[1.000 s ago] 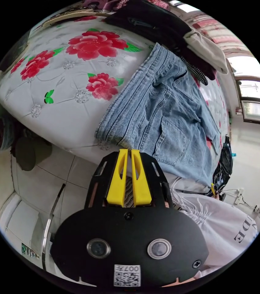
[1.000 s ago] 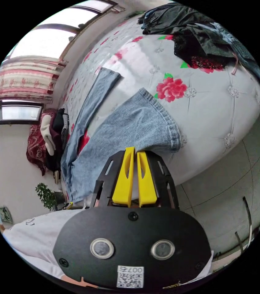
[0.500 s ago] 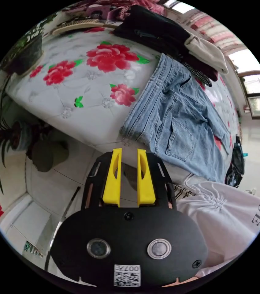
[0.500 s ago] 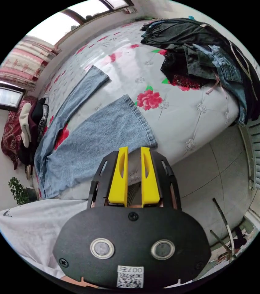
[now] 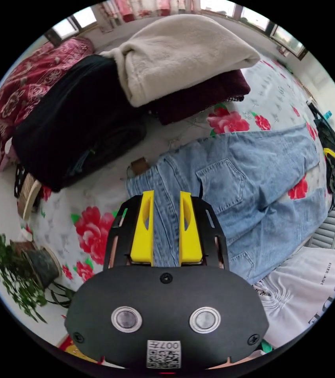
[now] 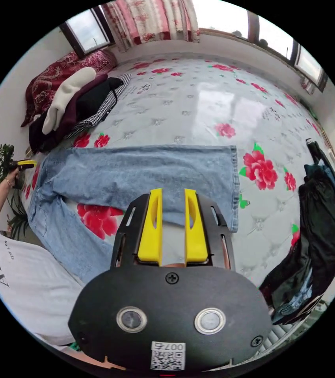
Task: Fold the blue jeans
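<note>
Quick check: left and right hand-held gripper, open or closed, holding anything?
Left hand-held gripper: open, holding nothing, above the blue jeans waistband.
Right hand-held gripper: open, holding nothing, above a jeans leg.

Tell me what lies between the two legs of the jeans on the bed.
Between the two legs of the blue jeans, a wedge of bare floral bed cover with a red flower shows in the right gripper view; nothing lies on it.
</note>
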The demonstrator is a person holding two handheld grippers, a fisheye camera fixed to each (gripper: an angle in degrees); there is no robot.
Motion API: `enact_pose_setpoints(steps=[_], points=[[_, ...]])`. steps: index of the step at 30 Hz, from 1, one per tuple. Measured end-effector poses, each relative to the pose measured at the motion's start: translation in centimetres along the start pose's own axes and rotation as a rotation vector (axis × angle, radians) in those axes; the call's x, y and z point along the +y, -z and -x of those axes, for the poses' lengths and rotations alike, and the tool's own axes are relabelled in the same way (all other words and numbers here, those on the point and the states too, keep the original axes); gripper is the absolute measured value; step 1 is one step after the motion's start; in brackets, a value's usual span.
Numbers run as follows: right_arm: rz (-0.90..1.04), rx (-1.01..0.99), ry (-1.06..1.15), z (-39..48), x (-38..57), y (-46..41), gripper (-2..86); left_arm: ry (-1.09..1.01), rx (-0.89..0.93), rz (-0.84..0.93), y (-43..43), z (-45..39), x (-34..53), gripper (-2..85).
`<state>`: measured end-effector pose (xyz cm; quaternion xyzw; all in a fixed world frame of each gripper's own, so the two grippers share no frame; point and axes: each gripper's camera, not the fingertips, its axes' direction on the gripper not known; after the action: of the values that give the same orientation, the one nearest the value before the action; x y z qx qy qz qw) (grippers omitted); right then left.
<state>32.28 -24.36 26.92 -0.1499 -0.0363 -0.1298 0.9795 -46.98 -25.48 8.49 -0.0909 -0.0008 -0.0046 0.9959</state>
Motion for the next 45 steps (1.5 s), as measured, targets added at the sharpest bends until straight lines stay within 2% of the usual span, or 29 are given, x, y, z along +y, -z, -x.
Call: enact_pose_setpoints(steps=[5,8,11,13,17,19,24,30,34,37,42,45], points=[[0.073,0.058,0.153,-0.8,-8.1,-3.4,8.2,-0.276,-0.150,0.152,-5.4,-3.7,-7.7,12.6],[0.181,0.091,0.259,-1.0,-11.9,-6.8,8.0,-0.337,-0.183,0.293,-9.6,-4.7,-9.9,12.9],[0.343,0.126,0.369,-0.8,-13.9,-10.9,6.9,-0.393,-0.094,0.351,-11.5,-5.7,-11.0,9.1],[0.362,0.059,0.456,-0.5,-14.3,-11.3,4.9,-0.393,-0.096,0.366,-11.9,-5.9,-11.3,8.4],[0.432,0.038,0.435,-0.4,-14.3,-11.5,1.1,-0.338,-0.092,0.280,-11.3,-5.9,-10.6,3.9],[0.389,0.087,0.447,0.3,-13.5,-10.3,0.5,-0.301,-0.085,0.228,-9.8,-5.8,-10.0,2.7],[0.030,0.117,0.396,1.5,-8.8,1.1,-0.2,-0.308,-0.124,0.074,-3.0,-6.9,-6.0,0.5],[-0.302,0.216,0.350,5.1,2.8,14.3,-0.2,-0.214,-0.163,-0.177,6.5,-8.4,4.7,-0.3],[-0.395,0.182,0.275,6.5,11.4,17.0,-0.2,-0.159,-0.123,-0.302,8.0,-10.3,13.8,-0.4],[-0.301,0.135,0.160,7.1,17.5,13.6,-0.2,-0.137,-0.059,-0.251,4.2,-12.2,18.1,-0.4],[0.101,0.005,-0.108,6.9,25.9,-1.6,-0.2,-0.185,-0.070,0.078,-8.3,-16.5,20.3,-0.5],[0.166,0.004,-0.150,7.1,27.2,-4.6,-0.2,-0.286,-0.123,0.148,-10.9,-18.4,19.4,-0.6]])
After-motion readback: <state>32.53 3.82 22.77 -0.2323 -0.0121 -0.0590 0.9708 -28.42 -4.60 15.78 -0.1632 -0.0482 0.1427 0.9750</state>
